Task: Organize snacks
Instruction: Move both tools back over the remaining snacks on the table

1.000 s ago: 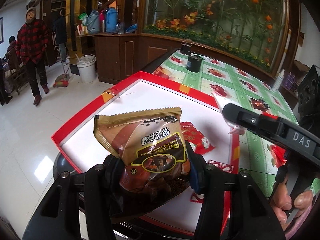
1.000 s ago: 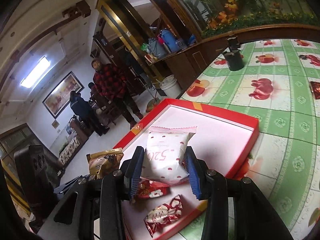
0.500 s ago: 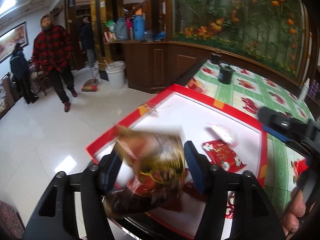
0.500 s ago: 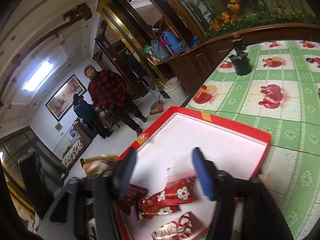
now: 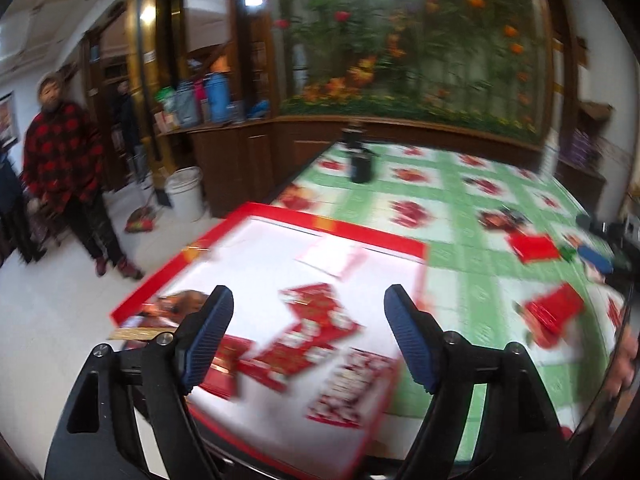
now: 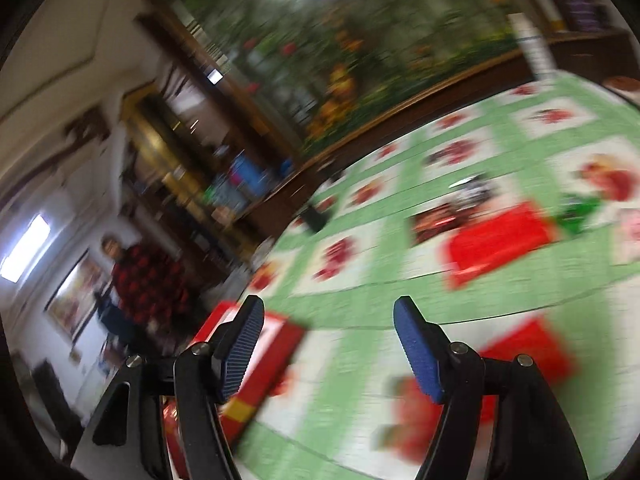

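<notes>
Both tongs have just been opening and stand apart, empty: left tongs (image 5: 308, 310) over the red tray (image 5: 340, 227), right tongs (image 6: 328, 320) over the table (image 6: 360, 304).

Tray floor: the far half of the red-rimmed tray (image 5: 256, 210) lies bare white; red snack packets (image 5: 316, 328) crowd its near half, a brown packet (image 5: 172, 308) in its near left corner.
Tray rim: a low red wall borders the tray on every visible side.
Table (image 5: 452, 236): the green patterned cloth right of the tray is mostly open, broken by scattered red packets (image 5: 534, 246).
Far edge: a black canister (image 5: 360, 164) stands alone there.
Left gripper (image 5: 308, 316): fingers spread, nothing between them.
Right gripper (image 6: 328, 344): fingers apart over open cloth beside the tray corner.
</notes>
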Demonstrator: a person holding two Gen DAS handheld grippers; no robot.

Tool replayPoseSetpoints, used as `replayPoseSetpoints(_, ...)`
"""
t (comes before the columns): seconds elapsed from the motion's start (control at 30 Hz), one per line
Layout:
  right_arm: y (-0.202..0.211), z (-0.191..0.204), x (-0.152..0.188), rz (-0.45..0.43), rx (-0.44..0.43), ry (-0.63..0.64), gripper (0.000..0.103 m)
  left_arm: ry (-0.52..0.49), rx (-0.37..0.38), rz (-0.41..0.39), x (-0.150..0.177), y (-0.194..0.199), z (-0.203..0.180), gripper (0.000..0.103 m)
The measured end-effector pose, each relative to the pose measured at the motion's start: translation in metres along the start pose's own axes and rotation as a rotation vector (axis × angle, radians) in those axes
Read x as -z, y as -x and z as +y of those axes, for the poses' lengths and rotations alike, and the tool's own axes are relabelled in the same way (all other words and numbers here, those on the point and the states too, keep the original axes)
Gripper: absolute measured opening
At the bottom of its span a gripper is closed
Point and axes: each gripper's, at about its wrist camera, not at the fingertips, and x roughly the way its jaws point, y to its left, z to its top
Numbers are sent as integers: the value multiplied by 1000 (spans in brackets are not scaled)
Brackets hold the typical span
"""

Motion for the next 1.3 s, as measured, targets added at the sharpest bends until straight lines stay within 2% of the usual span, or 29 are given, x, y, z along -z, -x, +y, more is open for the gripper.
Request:
replayPoseSetpoints(0.17, 63, -63, -21, -134, 97, -97, 76, -105, 82, 33, 12, 1, -40, 78)
replayPoseSetpoints(0.33, 102, -107, -31, -220, 167, -202, 76, -162, 137, 69, 18, 0, -68, 78)
replayPoseSetpoints(0.47, 118, -132, -40, -260, 233, -264, 77, -216, 162, 80, 21, 2, -86, 78)
replayPoseSetpoints(0.57, 119, -150, -47, -253, 291, -315, 77, -237, 173, 92, 22, 0, -94, 78)
replayPoseSetpoints(0.67, 111, -167, -56, -204, 383, -316, 77, -251, 179, 93, 22, -2, -101, 78)
replayPoseSetpoints(0.8, 91, -186, -63, -109, 401, -360, 77, -257, 192, 112, 25, -4, -108, 78)
replayPoseSetpoints(0.93, 86, -195, -64, -111, 452, -407, 77, -257, 197, 128, 28, -7, -112, 78)
replayPoseSetpoints(1.03, 80, -204, -69, -118, 408, -451, 77, -260, 201, 137, 29, -6, -114, 78)
replayPoseSetpoints(1.1, 74, -205, -76, -122, 417, -432, 77, -261, 202, 137, 30, -4, -114, 78)
replayPoseSetpoints(1.17, 60, -206, -83, -86, 429, -409, 77, -259, 204, 134, 30, -2, -113, 78)
replayPoseSetpoints(1.2, 51, -208, -84, -41, 383, -420, 76, -255, 200, 132, 30, -1, -112, 78)
replayPoseSetpoints(1.23, 42, -210, -81, 37, 258, -453, 73, -249, 196, 132, 30, -2, -111, 78)
replayPoseSetpoints(1.27, 38, -210, -78, 89, 126, -481, 69, -240, 193, 134, 29, -2, -109, 78)
replayPoseSetpoints(1.3, 37, -205, -76, 117, -33, -493, 69, -232, 192, 138, 29, -4, -107, 78)
